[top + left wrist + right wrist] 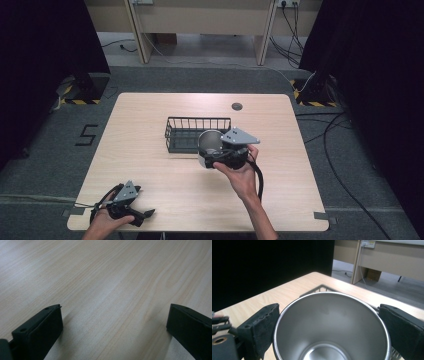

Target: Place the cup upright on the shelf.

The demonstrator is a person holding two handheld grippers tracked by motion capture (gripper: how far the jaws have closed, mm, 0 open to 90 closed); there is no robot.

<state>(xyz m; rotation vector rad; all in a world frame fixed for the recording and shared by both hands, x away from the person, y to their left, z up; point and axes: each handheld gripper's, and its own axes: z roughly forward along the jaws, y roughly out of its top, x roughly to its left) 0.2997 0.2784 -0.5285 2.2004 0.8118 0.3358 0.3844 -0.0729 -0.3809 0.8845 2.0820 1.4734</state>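
The right gripper (216,161) is clamped on the steel cup (332,327), just short of the wire basket (192,131) ahead; placing it remains, while the left gripper (142,215) rests spread apart on the desk (150,175).

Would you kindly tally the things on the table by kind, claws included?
Steel cup: 1, between the jaws of the right claw
Black wire basket: 1
Claws: 2, the left claw at the table's near left corner
Total: 4
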